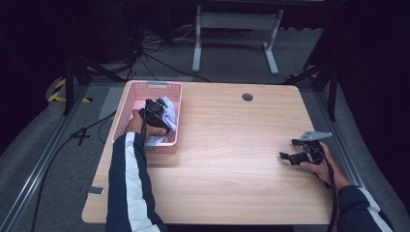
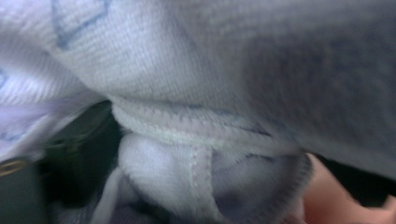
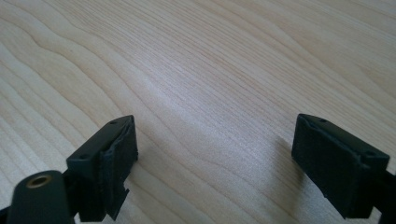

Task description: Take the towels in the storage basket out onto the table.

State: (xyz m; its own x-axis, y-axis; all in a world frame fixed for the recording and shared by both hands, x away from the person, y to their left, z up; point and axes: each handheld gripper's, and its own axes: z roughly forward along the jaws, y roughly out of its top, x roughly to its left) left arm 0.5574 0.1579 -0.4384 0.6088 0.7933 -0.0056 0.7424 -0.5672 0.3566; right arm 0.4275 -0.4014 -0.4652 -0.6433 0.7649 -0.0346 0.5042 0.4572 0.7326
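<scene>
Cloth (image 2: pixel 196 93) against left gripper (image 1: pixel 155 109), in basket (image 1: pixel 129 96)

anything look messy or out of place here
Nothing stands out. The white cloth lies bunched in the pink basket under the left gripper, not spilled over. The right gripper rests open on the bare wooden table.

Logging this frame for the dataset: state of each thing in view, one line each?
pink basket: upright at the table's far left, cloth inside.
white cloth: crumpled in the basket, bunched against the left gripper's camera.
left gripper: down in the basket on the cloth; jaws hidden.
right gripper: jaws open, nothing between them, low over the table.
</scene>
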